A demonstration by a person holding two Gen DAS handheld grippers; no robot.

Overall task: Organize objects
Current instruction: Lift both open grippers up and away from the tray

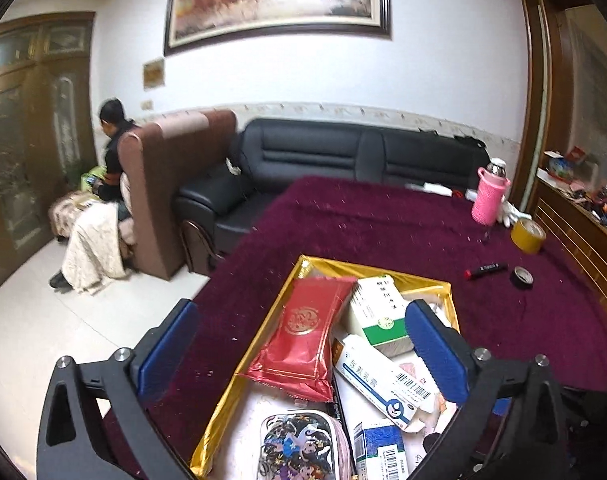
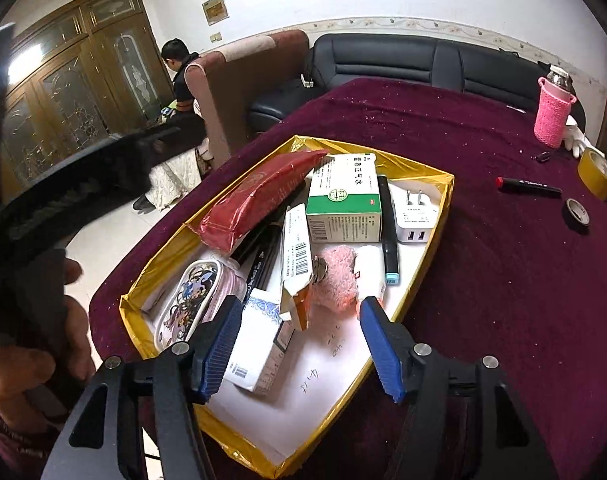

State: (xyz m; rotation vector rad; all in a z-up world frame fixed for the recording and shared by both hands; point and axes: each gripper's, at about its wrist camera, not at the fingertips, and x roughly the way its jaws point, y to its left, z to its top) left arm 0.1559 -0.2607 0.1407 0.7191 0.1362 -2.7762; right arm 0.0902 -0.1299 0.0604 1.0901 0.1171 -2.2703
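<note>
The left gripper point(image 1: 301, 344) hung over the near left side of the box point(image 1: 247, 344), and its jaws were wide open and held nothing. One blue pad was outside the gold wall and the other was over the things inside, so it looked ready to steady the box or reach in.

The right gripper point(image 2: 299, 342) had its jaws wide open too, with nothing in them. They sat low at the near end of the box, one on each side of a white carton point(image 2: 259, 344) and a torn orange carton point(image 2: 297, 268). That looked like the next thing to pick up.

The box sat on the counter point(image 2: 483, 280), which had a dark red cloth on it. Inside were a red packet point(image 2: 255, 200), a green and white medicine box point(image 2: 343, 196), a white charger point(image 2: 417, 212), a black marker pen point(image 2: 387, 228), a pink fluffy toy point(image 2: 339, 276) and a cartoon pouch point(image 2: 191, 300). They were piled every which way, some leaning on others, so the tidying seemed not done yet.

Farther away on the cloth lay a red-capped pen point(image 2: 529, 186), a small black tape roll point(image 2: 578, 211), a yellow tape roll point(image 2: 597, 174) and a pink bottle point(image 2: 553, 114), well apart from the box.
</note>
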